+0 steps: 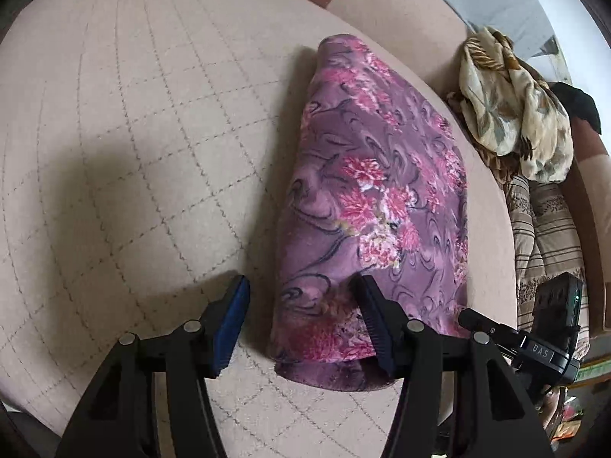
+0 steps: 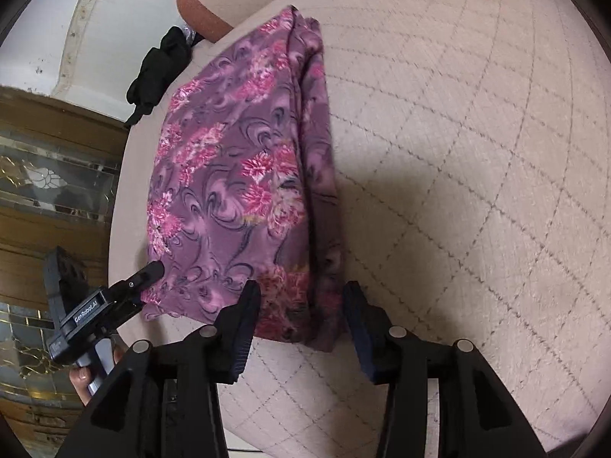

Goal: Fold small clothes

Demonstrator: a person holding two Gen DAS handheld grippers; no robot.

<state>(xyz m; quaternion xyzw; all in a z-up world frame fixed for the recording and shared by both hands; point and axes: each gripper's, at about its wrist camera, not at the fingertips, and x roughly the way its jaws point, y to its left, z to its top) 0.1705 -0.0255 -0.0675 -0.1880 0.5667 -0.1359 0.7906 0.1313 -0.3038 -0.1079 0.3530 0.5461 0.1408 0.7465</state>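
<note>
A purple garment with pink flowers (image 1: 374,198) lies folded into a long narrow stack on the beige quilted cushion (image 1: 133,133). My left gripper (image 1: 301,297) is open at the garment's near end, with the left edge of the cloth between its fingers. In the right wrist view the same garment (image 2: 236,191) lies lengthwise, and my right gripper (image 2: 301,305) is open, straddling its near right corner. Neither gripper holds the cloth. The other gripper's body shows at the edge of each view.
A cream floral cloth (image 1: 511,114) lies heaped beyond the cushion's right edge, over striped fabric (image 1: 542,229). A black cloth (image 2: 160,72) lies by the garment's far end. A wooden cabinet with glass panels (image 2: 49,175) stands beside the cushion. Bare cushion surface (image 2: 477,152) spreads to the right.
</note>
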